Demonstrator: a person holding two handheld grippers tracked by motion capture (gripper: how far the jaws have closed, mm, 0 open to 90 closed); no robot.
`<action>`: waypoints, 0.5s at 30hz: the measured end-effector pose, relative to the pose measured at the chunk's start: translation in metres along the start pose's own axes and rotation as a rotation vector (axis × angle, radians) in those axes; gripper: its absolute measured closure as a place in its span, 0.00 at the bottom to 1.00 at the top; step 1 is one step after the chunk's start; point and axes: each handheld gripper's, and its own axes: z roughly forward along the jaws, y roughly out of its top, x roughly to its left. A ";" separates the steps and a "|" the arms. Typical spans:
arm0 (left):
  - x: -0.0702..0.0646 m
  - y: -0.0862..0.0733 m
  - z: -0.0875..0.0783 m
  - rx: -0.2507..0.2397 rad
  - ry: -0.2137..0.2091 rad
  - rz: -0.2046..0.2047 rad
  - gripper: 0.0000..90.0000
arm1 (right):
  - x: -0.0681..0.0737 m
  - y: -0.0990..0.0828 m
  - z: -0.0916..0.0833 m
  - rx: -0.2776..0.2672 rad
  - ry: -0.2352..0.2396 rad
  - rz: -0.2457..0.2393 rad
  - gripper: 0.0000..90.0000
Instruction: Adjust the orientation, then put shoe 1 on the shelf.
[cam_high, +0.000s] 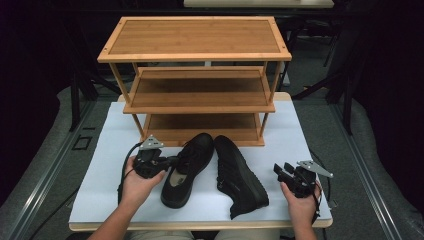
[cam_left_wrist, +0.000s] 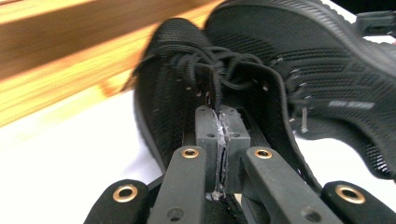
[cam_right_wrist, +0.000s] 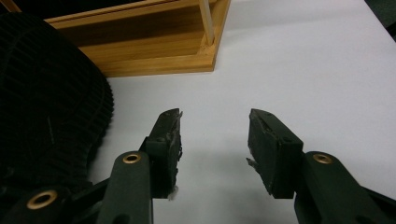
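Note:
Two black lace-up shoes lie on the white table cover in front of a wooden rack. The left shoe (cam_high: 187, 170) (cam_left_wrist: 161, 93) stands upright with its toe toward the rack. The right shoe (cam_high: 242, 177) (cam_left_wrist: 327, 70) lies tipped on its side, and its ribbed sole (cam_right_wrist: 46, 102) faces my right gripper. My left gripper (cam_high: 174, 161) (cam_left_wrist: 219, 130) reaches in from the left. Its jaws are pressed together on the left shoe's upper edge by the laces. My right gripper (cam_high: 281, 170) (cam_right_wrist: 215, 128) rests open near the table's right front, with only white surface between its fingers.
A three-shelf bamboo rack (cam_high: 195, 37) (cam_right_wrist: 140, 51) stands at the back of the white table cover (cam_high: 115, 145), its lowest shelf just behind the shoes' toes. White surface lies free on both sides of the shoes. Dark floor and metal frames surround the table.

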 end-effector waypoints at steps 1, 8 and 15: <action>0.003 -0.002 -0.002 -0.002 0.011 -0.005 0.99 | 0.000 0.000 0.000 0.003 -0.001 0.000 0.60; 0.021 -0.018 -0.010 -0.032 0.040 -0.070 0.95 | 0.001 0.000 -0.001 -0.007 0.001 0.004 0.60; 0.015 -0.016 0.000 0.029 0.089 -0.057 0.74 | 0.001 -0.001 0.002 -0.003 0.008 -0.001 0.60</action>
